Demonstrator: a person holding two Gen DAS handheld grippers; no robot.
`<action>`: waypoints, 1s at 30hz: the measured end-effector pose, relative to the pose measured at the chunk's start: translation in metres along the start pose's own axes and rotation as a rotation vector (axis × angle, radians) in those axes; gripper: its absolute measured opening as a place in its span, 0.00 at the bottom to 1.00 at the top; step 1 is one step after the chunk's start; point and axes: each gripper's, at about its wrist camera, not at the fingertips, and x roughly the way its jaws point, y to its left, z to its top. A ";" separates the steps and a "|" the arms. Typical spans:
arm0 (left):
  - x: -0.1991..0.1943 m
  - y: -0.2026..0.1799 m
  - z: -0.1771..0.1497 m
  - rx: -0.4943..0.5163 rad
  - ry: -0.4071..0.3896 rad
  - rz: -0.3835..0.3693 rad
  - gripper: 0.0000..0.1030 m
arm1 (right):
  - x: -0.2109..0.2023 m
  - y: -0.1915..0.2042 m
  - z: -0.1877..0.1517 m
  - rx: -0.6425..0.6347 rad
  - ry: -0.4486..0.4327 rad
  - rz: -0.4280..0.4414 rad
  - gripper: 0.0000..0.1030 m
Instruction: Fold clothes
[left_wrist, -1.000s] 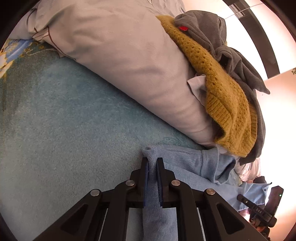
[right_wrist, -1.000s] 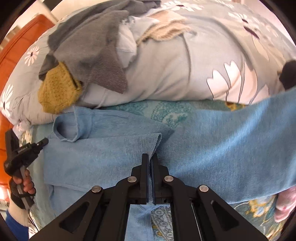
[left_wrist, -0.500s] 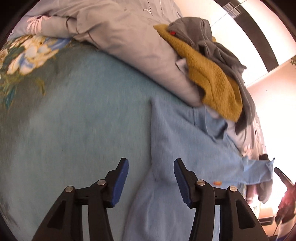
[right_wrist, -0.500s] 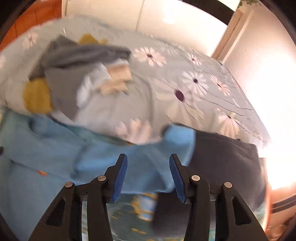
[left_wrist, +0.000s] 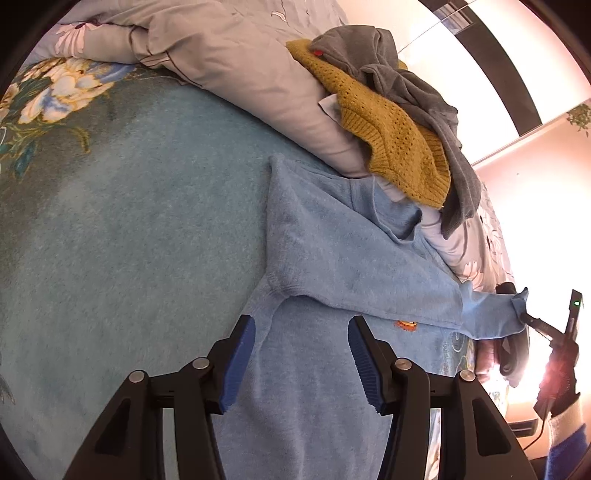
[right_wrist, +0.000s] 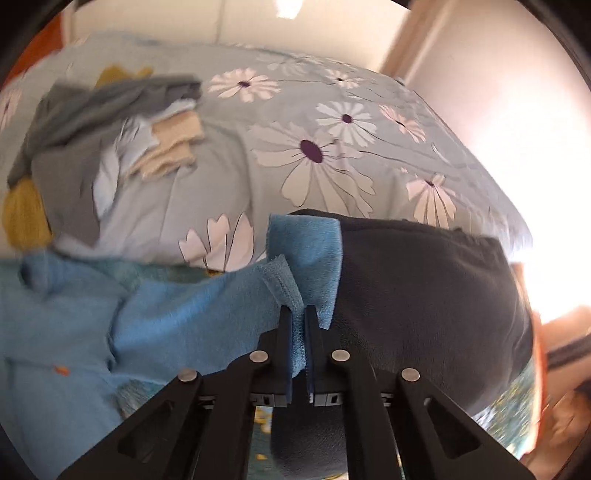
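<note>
A bed (left_wrist: 110, 229) with a teal flowered cover carries everything. A grey duvet (left_wrist: 236, 70) printed with daisies is bunched along its far edge. On the duvet sits a heap of clothes: a grey top (left_wrist: 417, 92) over a mustard knit (left_wrist: 391, 136).

A light blue sweater (left_wrist: 332, 251) lies flat on the cover in front of the duvet, one sleeve folded across its body, the other stretched out toward a dark garment (right_wrist: 424, 288) near the bed's right edge.

The left gripper (left_wrist: 301, 354) hovers over the sweater's body, its fingers released and empty. The right gripper (right_wrist: 298, 317) has its fingers clenched on the cuff (right_wrist: 295, 280) of the stretched sleeve, held above the dark garment.
</note>
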 end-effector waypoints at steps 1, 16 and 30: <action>0.001 0.000 0.001 -0.006 -0.005 -0.003 0.55 | -0.012 -0.004 0.002 0.058 -0.034 0.039 0.04; -0.028 0.038 0.017 -0.153 -0.107 -0.098 0.56 | -0.115 0.239 0.024 -0.142 -0.296 0.555 0.04; -0.035 0.088 0.014 -0.318 -0.132 -0.151 0.56 | -0.005 0.404 -0.090 -0.473 0.108 0.538 0.05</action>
